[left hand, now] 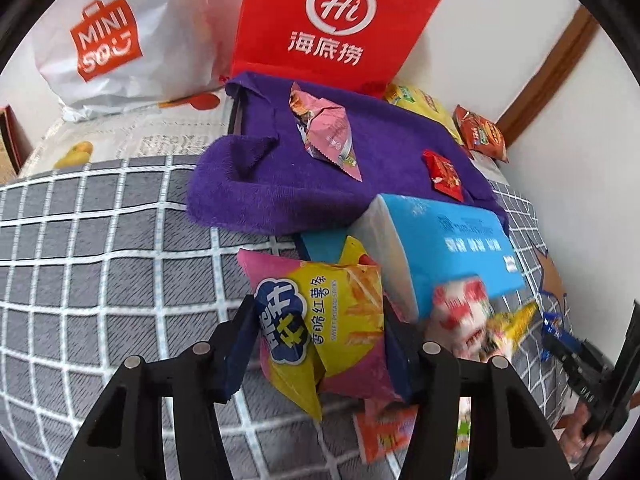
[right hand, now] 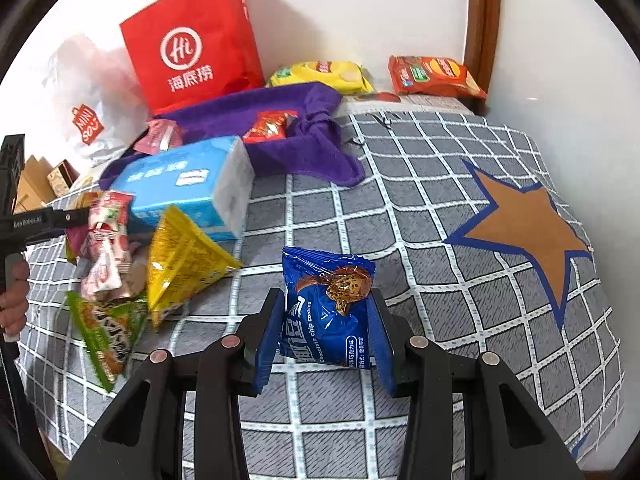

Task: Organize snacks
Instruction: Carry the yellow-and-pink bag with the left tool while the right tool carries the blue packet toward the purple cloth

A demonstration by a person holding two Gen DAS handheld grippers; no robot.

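On the grey checked cloth, my right gripper has its blue pads pressed on both sides of a blue chocolate-chip cookie packet, which stands upright between them, clear of the cloth. My left gripper has a yellow-and-pink sweet potato strips packet between its pads; the right pad lies against the packet's edge, but I cannot tell whether the left pad touches it.

Just beside that packet, on its right, stands a blue tissue pack, and a blurred red-and-white packet sits in front of it. An orange packet lies below my left gripper.

In the right wrist view, a yellow packet and a green packet lie at the left, near the tissue pack.

Behind the tissue pack spreads a purple towel, bearing a pink packet and a small red packet. A red paper bag stands at the towel's far edge, with a white shopping bag to its left. A yellow chip bag and an orange chip bag lie by the wall.
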